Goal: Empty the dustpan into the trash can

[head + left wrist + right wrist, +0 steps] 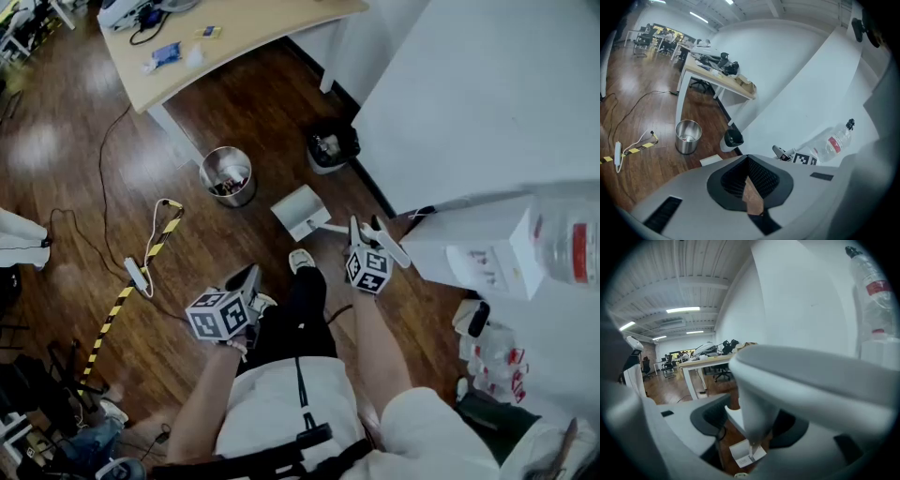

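Right fingers (711, 416) part open astride the handle (757, 413), apparently not gripping; dustpan (300, 212) on floor (234, 103) just ahead, handle running back between them. Left fingers (765, 180) closed, empty; trash can (228, 175) ahead-left.

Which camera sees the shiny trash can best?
The head view. It looks down into the silver trash can, so its whole round rim and its inside show. The left gripper view shows it smaller and from the side, standing on the wood floor. The right gripper view does not show it.
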